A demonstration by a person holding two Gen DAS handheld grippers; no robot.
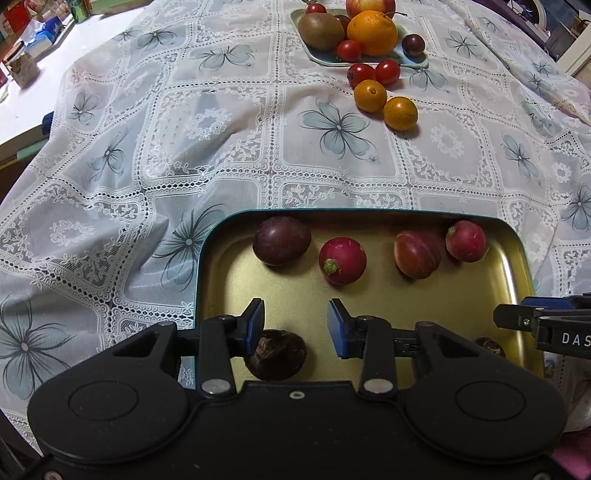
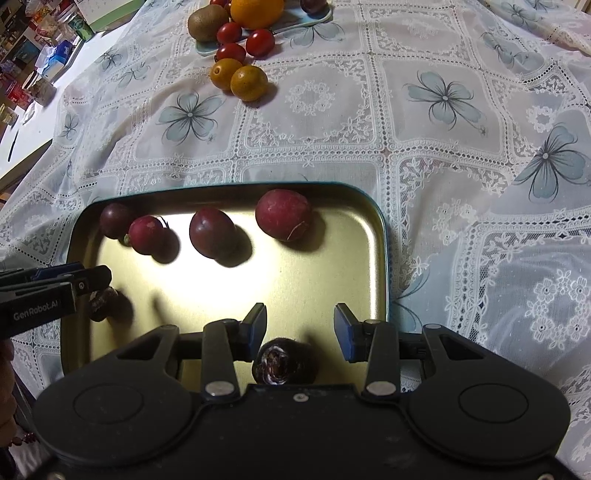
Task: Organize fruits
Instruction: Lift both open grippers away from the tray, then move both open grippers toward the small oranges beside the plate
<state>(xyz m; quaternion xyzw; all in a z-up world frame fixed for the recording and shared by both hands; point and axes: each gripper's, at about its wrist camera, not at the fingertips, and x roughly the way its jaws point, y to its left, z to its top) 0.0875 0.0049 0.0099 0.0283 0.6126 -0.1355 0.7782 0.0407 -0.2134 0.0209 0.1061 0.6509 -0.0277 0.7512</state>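
My left gripper (image 1: 296, 325) hangs open over the gold metal tray (image 1: 369, 306), a dark brown water chestnut (image 1: 277, 356) lying under its left pad, tufted top facing up. My right gripper (image 2: 300, 328) is open too, above a second chestnut (image 2: 284, 360), crown up. Four reddish round fruits (image 1: 342, 260) line the tray's far edge, side by side.

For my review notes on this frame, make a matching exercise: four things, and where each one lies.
1. kiwi
2. two small oranges
3. radishes
4. tissue box

a. on the lace cloth, off any tray
b. in the gold tray
c. on the far pale tray
d. on the white surface beyond the cloth

Pairs: 1-c, 2-a, 3-b, 4-d
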